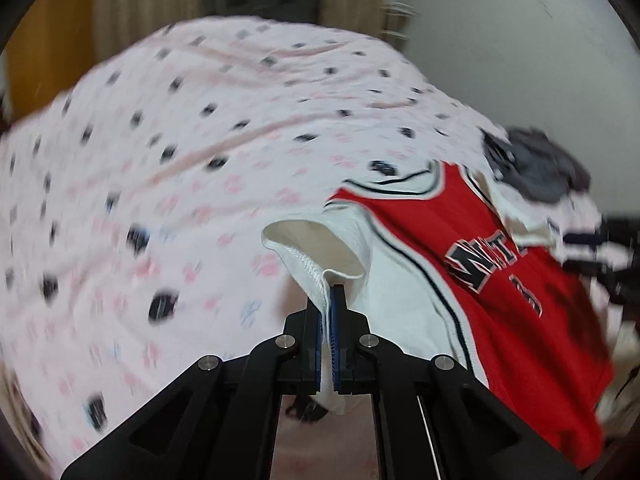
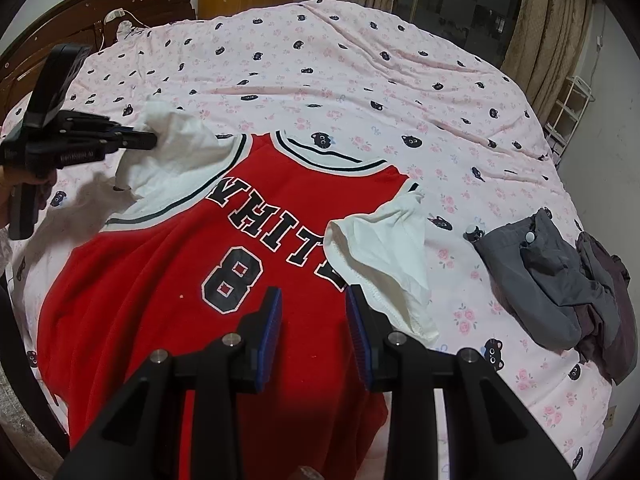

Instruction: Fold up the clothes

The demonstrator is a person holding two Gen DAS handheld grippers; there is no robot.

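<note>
A red jersey [image 2: 168,264] with white sleeves, lettered "WHITE 8", lies spread on the pink bed. In the left wrist view the same jersey [image 1: 500,264] lies to the right. My left gripper [image 1: 330,292] is shut on the hem of one white sleeve [image 1: 316,240] and holds it lifted. The right wrist view shows that gripper [image 2: 150,141] at the far left, pinching the sleeve [image 2: 176,148]. My right gripper [image 2: 314,300] hangs open just above the jersey's red front, nothing between its blue pads. The other white sleeve [image 2: 384,256] lies flat to its right.
A pink bedsheet [image 2: 380,80] printed with black cats and flowers covers the bed. A crumpled grey garment [image 2: 560,280] lies at the right side of the bed. A dark wooden headboard [image 2: 80,12] stands at the far left, curtains and a window behind.
</note>
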